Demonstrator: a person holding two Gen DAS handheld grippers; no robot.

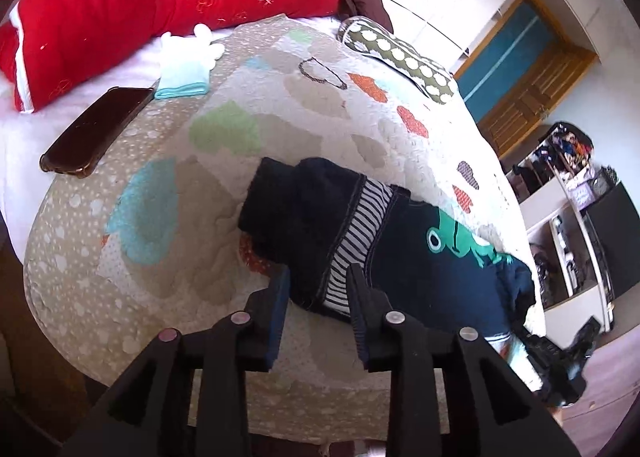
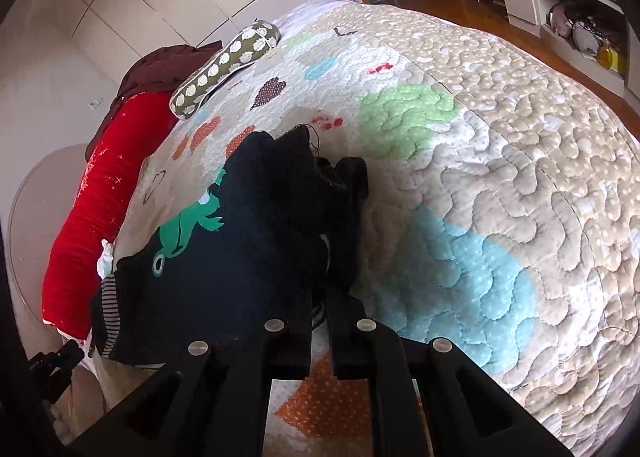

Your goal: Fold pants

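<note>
**Navy pants on quilted bed, right jaws gripping the fabric**

Pants (image 1: 420,257): dark navy, with a green frog print (image 1: 460,241) and a black-and-white striped waistband (image 1: 356,241). They lie on the patchwork quilt (image 1: 180,161) of the bed, partly folded, with one dark end doubled over beside the striped band.

Right gripper (image 2: 320,289): jaws nearly together, clamped on a bunched dark fold of the pants at the edge away from the waistband. Fabric rises in a peak just ahead of the fingers.

Left gripper (image 1: 318,289): jaws parted, one on each side of the striped waistband edge; whether the pads touch the cloth cannot be told.

Surroundings: a dark phone (image 1: 96,129) sits at the quilt's edge near a folded light-blue cloth (image 1: 184,77). Beyond those lies a long red pillow (image 1: 160,5). A green bolster with white dots (image 1: 400,57) rests on the far side of the quilt.
</note>
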